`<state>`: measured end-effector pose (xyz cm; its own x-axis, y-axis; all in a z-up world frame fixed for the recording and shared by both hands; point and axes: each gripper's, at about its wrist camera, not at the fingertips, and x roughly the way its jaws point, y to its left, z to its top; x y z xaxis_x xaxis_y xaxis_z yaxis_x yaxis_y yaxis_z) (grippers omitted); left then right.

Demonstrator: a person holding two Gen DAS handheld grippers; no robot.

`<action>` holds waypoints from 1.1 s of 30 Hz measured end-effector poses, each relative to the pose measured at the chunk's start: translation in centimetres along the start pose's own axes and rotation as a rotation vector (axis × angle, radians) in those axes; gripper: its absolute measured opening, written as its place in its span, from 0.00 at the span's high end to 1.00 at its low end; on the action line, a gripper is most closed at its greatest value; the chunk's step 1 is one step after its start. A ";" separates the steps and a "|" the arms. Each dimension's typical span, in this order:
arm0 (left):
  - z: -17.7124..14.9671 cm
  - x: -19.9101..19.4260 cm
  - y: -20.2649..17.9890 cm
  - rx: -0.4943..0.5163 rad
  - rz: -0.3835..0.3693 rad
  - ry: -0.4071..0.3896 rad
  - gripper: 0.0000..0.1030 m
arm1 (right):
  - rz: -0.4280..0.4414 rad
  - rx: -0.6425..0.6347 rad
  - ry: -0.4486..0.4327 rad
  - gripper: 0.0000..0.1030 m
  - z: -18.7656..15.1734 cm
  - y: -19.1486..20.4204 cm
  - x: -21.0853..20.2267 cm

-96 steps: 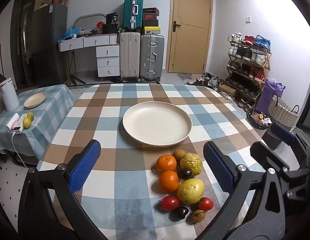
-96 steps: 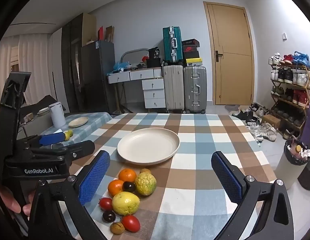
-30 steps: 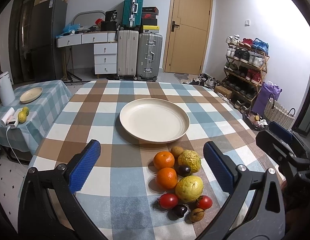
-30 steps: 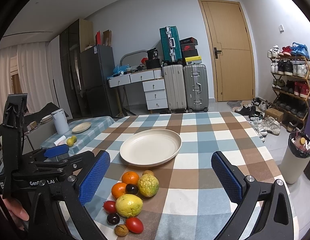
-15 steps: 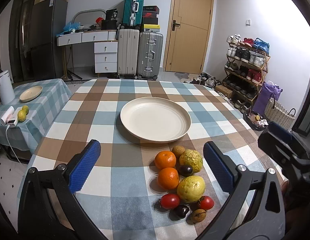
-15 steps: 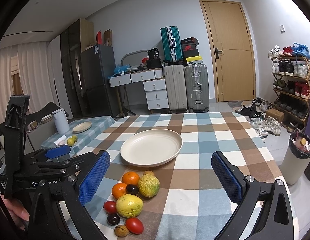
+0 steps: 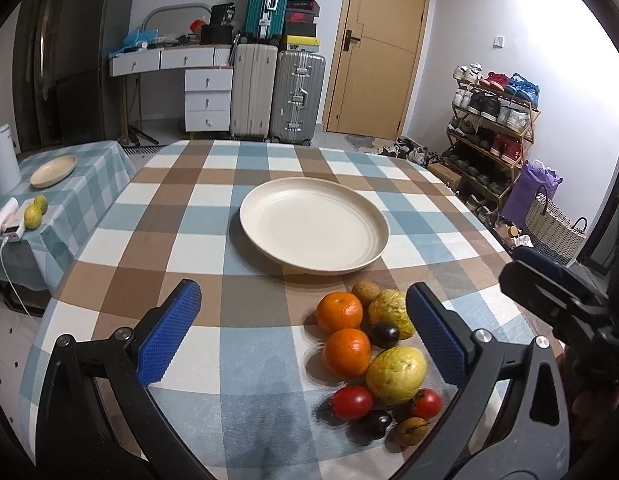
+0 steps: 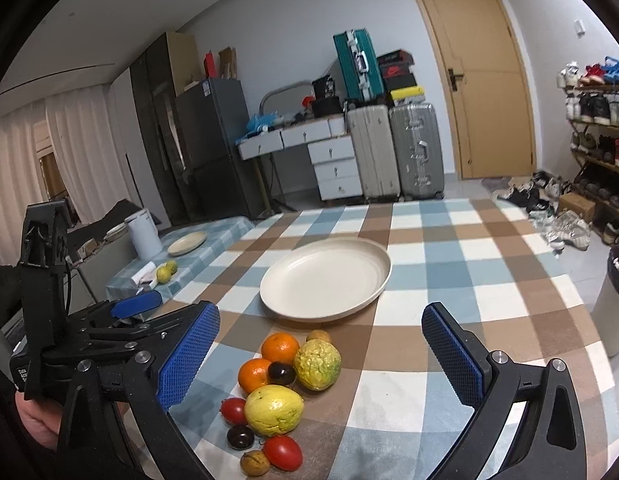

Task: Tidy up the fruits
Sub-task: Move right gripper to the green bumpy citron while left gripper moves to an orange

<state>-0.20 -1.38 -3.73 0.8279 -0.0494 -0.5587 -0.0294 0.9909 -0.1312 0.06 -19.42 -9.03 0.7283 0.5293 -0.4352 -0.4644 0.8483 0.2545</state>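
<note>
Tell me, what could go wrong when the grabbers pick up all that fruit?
The fruits sit bunched tight, so closing on one orange may well nudge the small dark fruit beside it and set it rolling. The red tomato and brown fruit lie near the table edge and could drop off. The tomato looks soft, so a hard squeeze might bruise it. Both grippers, left and right, are open and empty.

A checked woven cloth (image 7: pixel 237 208) covers the bench, matt and soft. The cream plate (image 7: pixel 373 216) looks smooth, faintly satin plastic. Tomatoes (image 7: pixel 351 402) shine glossy; oranges (image 7: pixel 339 312) are dimpled. The left tool's pads (image 7: pixel 167 340) are blue, knurled rubber on black matt plastic.
</note>
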 end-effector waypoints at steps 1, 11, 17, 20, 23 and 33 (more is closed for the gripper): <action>-0.3 0.3 0.0 -0.006 -0.002 0.008 0.01 | 0.011 0.009 0.017 0.00 -0.1 -0.3 0.6; -1.0 3.3 3.2 -0.078 -0.038 0.087 0.01 | 0.111 0.102 0.183 0.00 -1.3 -2.8 6.7; -0.8 5.0 5.3 -0.105 -0.083 0.131 0.01 | 0.160 0.166 0.253 0.09 -2.1 -3.7 9.3; -0.9 5.3 5.6 -0.115 -0.096 0.146 0.01 | 0.178 0.204 0.285 0.16 -2.5 -4.1 10.1; -0.9 5.7 6.1 -0.132 -0.120 0.161 0.01 | 0.187 0.225 0.298 0.21 -2.7 -4.3 10.6; -1.0 7.1 6.2 -0.156 -0.165 0.198 0.01 | 0.232 0.286 0.384 0.54 -3.4 -4.7 12.5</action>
<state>4.94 4.27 -9.37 0.7038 -0.2467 -0.6662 -0.0019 0.9371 -0.3490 9.61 -16.86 -18.62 0.3613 0.7048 -0.6105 -0.3969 0.7087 0.5833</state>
